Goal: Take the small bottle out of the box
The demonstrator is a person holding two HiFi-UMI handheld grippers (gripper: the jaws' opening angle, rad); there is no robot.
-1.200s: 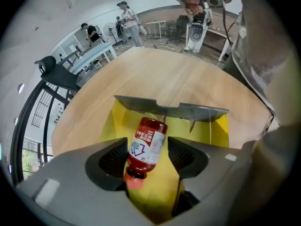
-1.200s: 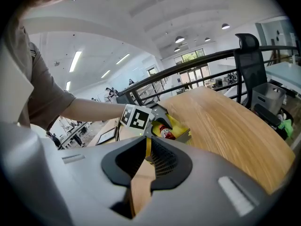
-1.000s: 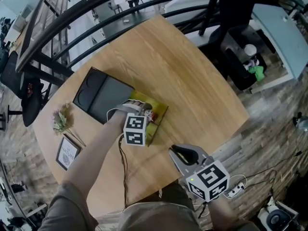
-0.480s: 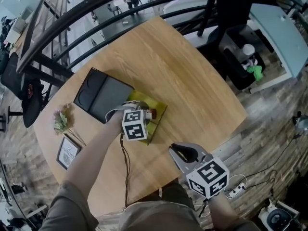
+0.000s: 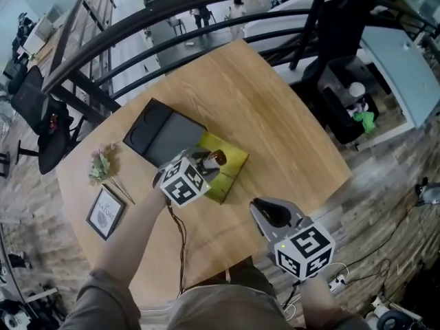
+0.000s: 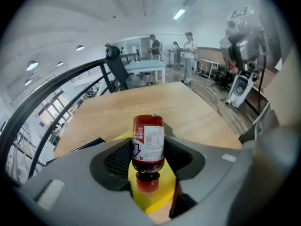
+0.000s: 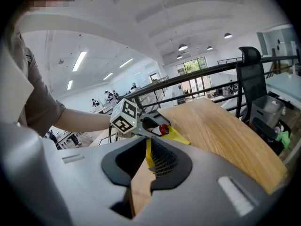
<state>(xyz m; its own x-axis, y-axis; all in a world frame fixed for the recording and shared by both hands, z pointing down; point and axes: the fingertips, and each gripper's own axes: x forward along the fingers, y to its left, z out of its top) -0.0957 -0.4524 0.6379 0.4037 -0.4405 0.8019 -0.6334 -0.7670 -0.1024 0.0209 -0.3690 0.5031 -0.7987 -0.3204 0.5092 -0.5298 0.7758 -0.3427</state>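
Note:
The small bottle (image 6: 148, 145), dark red with a white label and a red cap, sits crosswise between the pads of my left gripper (image 6: 148, 157), which is shut on it. In the head view the bottle (image 5: 212, 159) hangs just above the yellow box (image 5: 232, 168) with my left gripper (image 5: 205, 163) around it. The right gripper view shows the red cap (image 7: 163, 129) sticking out of the left gripper (image 7: 151, 126). My right gripper (image 5: 265, 209) hovers near the table's front edge, shut and holding nothing, apart from the box.
A black lid (image 5: 159, 133) lies flat behind the box, touching it. A dried flower sprig (image 5: 103, 165) and a small framed card (image 5: 106, 212) lie at the table's left. A dark curved railing (image 5: 172, 20) runs behind the wooden table (image 5: 275, 115).
My left gripper has closed on the bottle inside the yellow box and tilted up with it, so the bottle now shows above the box. The right gripper has barely moved.

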